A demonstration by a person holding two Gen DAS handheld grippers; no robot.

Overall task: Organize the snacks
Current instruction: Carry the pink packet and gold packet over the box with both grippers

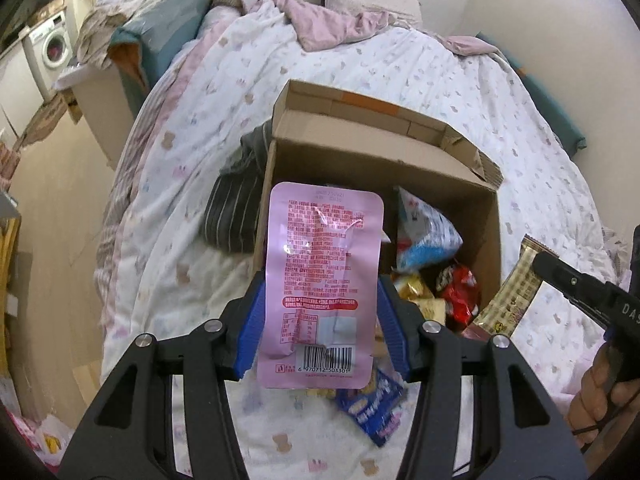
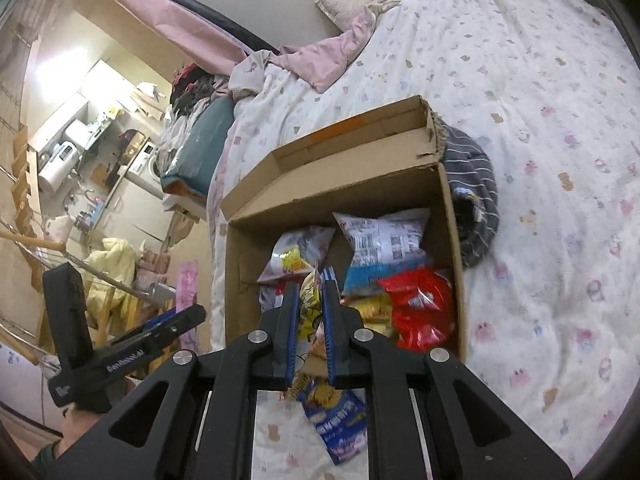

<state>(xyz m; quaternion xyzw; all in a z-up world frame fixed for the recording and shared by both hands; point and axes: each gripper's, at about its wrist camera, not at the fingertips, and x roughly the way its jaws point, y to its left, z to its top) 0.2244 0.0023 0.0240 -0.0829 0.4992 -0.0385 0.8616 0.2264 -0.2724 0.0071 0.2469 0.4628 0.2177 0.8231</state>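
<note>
Pink snack packet (image 1: pixel 320 284) is stood up lengthwise in the left gripper (image 1: pixel 319 322), long axis running straight away from the camera, barcode end nearest and the rounded top end pointing toward the cardboard box (image 1: pixel 490 240). It's glossy pink with its back face showing: dense red print, a red banner, a small nutrition table and a white patch. The blue pads (image 1: pixel 252 328) are clamped on its two long edges, so it's held flat-on over the near-left corner of the box.

Right gripper (image 2: pixel 311 324) has its blue fingers pressed close together on a thin yellow packet (image 2: pixel 310 300), pinched edge-on so you mostly see a narrow sliver, long axis also pointing forward at the box. In the left wrist view that same one reads as a beige checked wrapper.

Box sits open on the patterned bedspread (image 2: pixel 540 160), flap up at the back. Inside: a red bag (image 2: pixel 420 308), a white-and-blue bag (image 2: pixel 384 248), a grey-and-yellow bag (image 2: pixel 296 252), some gold wrappers. A blue cookie packet (image 2: pixel 340 420) lies on the bed just in front of the box. A striped dark garment (image 2: pixel 476 200) is bunched against the box's side.
</note>
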